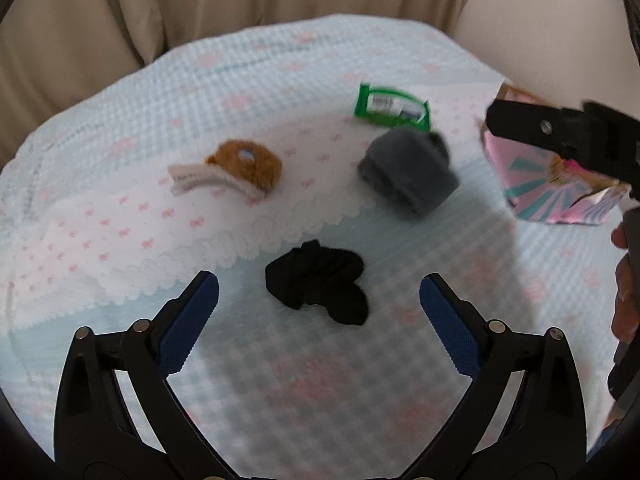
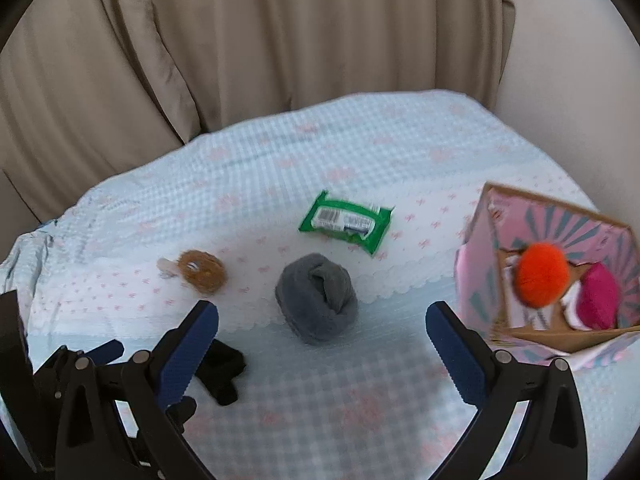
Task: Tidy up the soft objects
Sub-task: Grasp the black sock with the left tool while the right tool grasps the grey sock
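Note:
A black sock bundle (image 1: 318,280) lies on the blue bedspread just ahead of my open, empty left gripper (image 1: 319,300); it also shows in the right wrist view (image 2: 222,372). A grey rolled sock (image 1: 406,170) (image 2: 316,298) lies beyond it, ahead of my open, empty right gripper (image 2: 322,330). A brown plush toy (image 1: 240,168) (image 2: 200,270) rests on the white cloth. A green wipes pack (image 1: 392,106) (image 2: 346,224) lies farther back. A pink box (image 2: 560,264) (image 1: 532,184) at the right holds an orange pom-pom (image 2: 542,274) and a magenta soft item (image 2: 598,300).
A white cloth with pink bows (image 1: 100,240) covers the bed's left half. Beige curtains (image 2: 240,40) hang behind the bed. The right gripper's body (image 1: 560,132) reaches over the pink box in the left wrist view. The left gripper (image 2: 60,364) shows at the lower left of the right wrist view.

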### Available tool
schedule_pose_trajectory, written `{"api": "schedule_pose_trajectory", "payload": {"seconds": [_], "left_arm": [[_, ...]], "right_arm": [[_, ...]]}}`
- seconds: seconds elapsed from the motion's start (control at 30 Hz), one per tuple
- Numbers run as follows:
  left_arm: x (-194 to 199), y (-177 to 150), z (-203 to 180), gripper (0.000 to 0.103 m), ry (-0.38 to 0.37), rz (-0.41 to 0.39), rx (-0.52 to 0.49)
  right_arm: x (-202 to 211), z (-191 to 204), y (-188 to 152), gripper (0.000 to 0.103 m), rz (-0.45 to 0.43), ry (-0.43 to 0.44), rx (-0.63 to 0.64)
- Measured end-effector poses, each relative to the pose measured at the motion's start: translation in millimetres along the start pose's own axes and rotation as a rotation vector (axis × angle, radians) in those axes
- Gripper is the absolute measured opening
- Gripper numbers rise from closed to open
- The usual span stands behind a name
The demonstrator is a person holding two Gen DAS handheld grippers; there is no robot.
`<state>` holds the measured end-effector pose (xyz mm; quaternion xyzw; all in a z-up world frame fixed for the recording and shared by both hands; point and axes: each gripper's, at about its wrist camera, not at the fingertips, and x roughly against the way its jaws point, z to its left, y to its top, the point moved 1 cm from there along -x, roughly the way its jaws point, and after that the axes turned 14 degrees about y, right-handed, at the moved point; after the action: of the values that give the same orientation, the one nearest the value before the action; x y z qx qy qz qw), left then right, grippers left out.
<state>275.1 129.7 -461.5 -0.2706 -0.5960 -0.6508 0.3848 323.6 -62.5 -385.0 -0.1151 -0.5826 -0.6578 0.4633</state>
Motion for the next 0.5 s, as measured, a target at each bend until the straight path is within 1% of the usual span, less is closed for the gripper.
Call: {"api": "schedule_pose_trajectory", "payload": {"seconds": [0.13,0.33,0.4,0.43,0.5], "left_arm": [[-32.7,-8.4,-9.7,0.096,0.004,0.024,-0.017],[-62.0,-15.3,-17.9,0.091,0.016,0.042,-0.016],[-69.6,-16.1,-21.5,0.075,0.035,0.051,-0.030],[-74.3,-16.1,-23.8,0.075,0.048,0.061,-0.041],[-76.2,-15.4,-25.4,0.075,0.054,0.043,-0.042]], "right_arm": [[-38.1,-12.5,-4.9,0.103,0.035,0.005,0.000],[-86.1,-20.9,-5.4,0.103,0.084,0.020,0.041],[-99.9,-23.0,-5.1,0.103,0.093,0.037,0.054],[-104.1,-23.6,-5.3,0.103,0.094,0.045,0.057],[-112.6,-25.1,-4.7,0.103,0.093,0.048,0.068]]}}
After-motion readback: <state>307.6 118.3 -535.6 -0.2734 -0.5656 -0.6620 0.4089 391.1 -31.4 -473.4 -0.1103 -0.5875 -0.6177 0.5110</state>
